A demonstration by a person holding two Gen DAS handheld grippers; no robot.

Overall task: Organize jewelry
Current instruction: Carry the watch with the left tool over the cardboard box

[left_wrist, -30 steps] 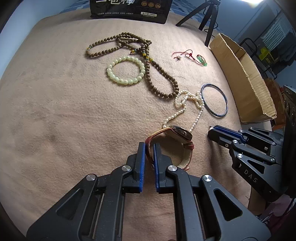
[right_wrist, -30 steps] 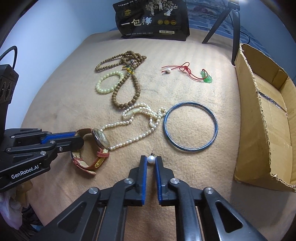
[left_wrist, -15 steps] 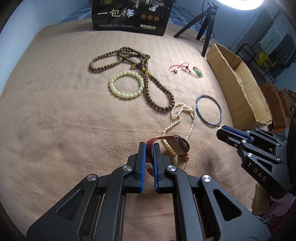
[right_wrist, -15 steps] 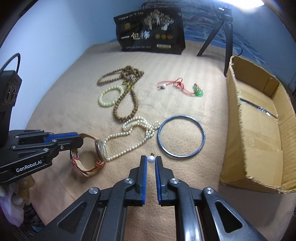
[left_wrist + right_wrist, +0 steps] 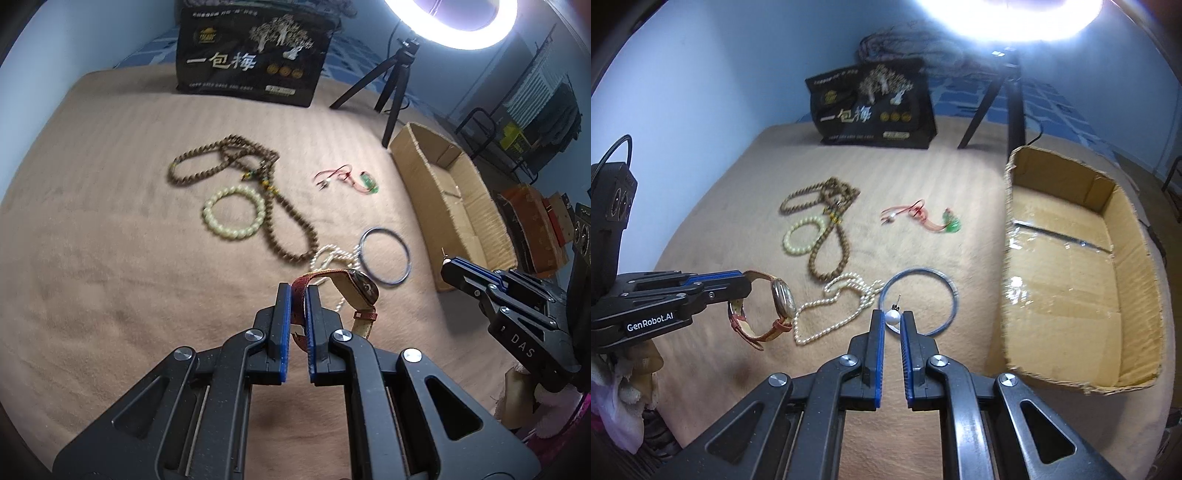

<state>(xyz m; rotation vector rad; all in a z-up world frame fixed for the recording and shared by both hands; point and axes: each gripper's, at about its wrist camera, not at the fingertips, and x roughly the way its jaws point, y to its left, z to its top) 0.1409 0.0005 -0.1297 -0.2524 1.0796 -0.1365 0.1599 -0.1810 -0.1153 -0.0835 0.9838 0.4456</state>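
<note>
Beside cardboard box (image 5: 1067, 288), bare inside: left tool (image 5: 298, 295) clamps watch (image 5: 351, 291); right tool (image 5: 893, 320) pinches pearl earring (image 5: 893, 316).

Pretty bright overall, the ring light (image 5: 452, 22) up top blows out to pure white glare in both views, heavy fisheye bending and dark corners, beads and box edges smeared with motion blur
</note>
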